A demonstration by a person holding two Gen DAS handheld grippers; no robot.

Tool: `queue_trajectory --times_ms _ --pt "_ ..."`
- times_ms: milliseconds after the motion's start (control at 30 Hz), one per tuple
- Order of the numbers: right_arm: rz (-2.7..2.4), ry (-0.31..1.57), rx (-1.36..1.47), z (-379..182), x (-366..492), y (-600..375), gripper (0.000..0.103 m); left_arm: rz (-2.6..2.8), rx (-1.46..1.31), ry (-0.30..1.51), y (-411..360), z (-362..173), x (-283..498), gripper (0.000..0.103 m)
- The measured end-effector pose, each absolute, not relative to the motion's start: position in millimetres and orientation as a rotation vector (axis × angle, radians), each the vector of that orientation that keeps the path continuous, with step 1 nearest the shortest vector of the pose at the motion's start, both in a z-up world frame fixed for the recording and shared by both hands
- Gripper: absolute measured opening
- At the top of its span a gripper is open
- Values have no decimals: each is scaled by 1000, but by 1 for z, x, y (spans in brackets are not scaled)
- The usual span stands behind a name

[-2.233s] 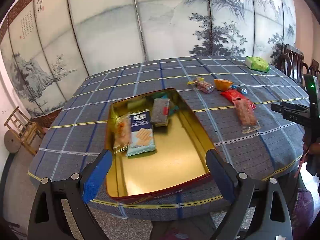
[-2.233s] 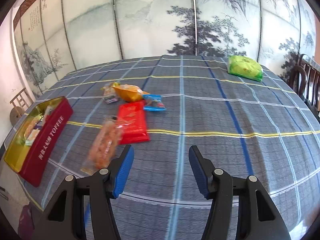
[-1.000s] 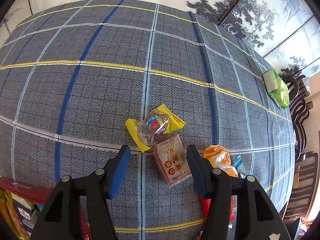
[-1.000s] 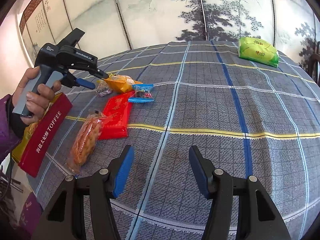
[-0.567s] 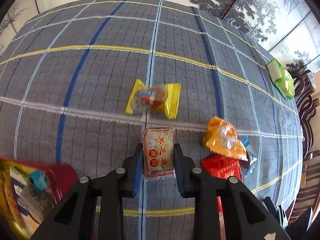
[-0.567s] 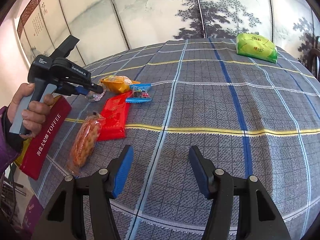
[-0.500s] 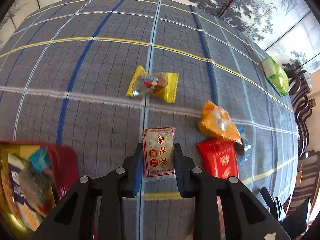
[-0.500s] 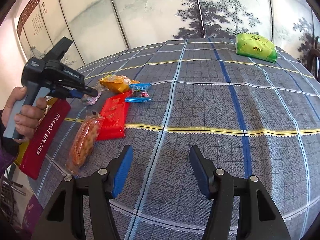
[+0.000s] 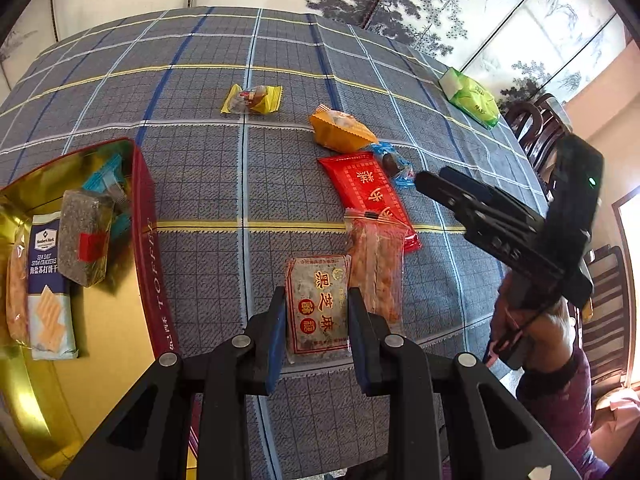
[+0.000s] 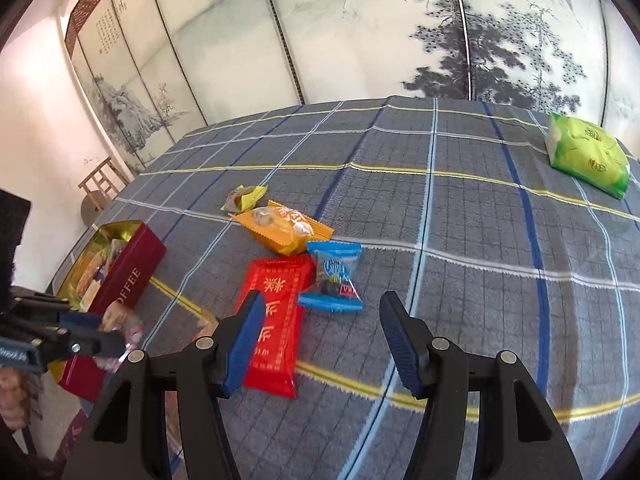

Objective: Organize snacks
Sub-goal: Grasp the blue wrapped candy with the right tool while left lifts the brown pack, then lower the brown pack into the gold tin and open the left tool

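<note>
My left gripper (image 9: 317, 312) is shut on a sesame candy packet (image 9: 318, 308) and holds it above the tablecloth, right of the red and gold toffee tin (image 9: 148, 236), which holds several snacks. My right gripper (image 10: 322, 332) is open and empty, hovering over a red packet (image 10: 276, 308) and a blue candy (image 10: 334, 276). It also shows in the left wrist view (image 9: 436, 184). An orange packet (image 10: 280, 228), a yellow candy (image 10: 244, 197) and a clear bag of orange snacks (image 9: 376, 264) lie on the cloth. The tin shows at the left in the right wrist view (image 10: 128, 276).
A green packet (image 10: 586, 156) lies at the far right of the table (image 10: 460, 208). Dark wooden chairs (image 9: 536, 128) stand at the right side. A painted folding screen (image 10: 360, 32) stands behind the table. A small wooden stool (image 10: 100, 184) is by the wall.
My left gripper closed on the sesame candy packet, lifted it and carried it back toward the tin. My right gripper moved forward over the red packet and blue candy.
</note>
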State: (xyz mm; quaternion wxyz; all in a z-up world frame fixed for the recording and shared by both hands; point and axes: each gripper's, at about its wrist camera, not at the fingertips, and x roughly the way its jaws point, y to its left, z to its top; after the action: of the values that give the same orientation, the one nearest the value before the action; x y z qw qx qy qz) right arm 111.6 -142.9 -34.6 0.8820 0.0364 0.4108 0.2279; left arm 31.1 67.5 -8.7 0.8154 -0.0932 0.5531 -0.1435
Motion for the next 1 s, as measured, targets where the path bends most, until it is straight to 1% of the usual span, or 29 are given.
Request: queue_trajectory --times_ms 233,267,333,367,400,567,833,1000 --pt "447 933 82 -58 150 -132 58 -321 -157 1136 66 2 17 25" --pt "441 941 80 -61 152 -131 55 -322 -145 1131 64 3 15 25" --pt "428 936 67 -62 155 -130 45 -327 -135 1128 61 3 12 25" --pt "421 935 57 -62 155 -130 30 -332 -135 1131 60 3 11 25" --pt "406 936 39 -62 155 -130 27 -334 -134 1134 59 2 9 25" --pt "359 918 -32 -59 136 -138 26 -328 -139 1124 62 6 1 25" --pt "185 896 42 -60 105 -190 26 -282 -153 1066 88 24 -20 25" --pt "156 900 46 -59 105 -193 26 -226 -157 1014 121 34 -40 25"
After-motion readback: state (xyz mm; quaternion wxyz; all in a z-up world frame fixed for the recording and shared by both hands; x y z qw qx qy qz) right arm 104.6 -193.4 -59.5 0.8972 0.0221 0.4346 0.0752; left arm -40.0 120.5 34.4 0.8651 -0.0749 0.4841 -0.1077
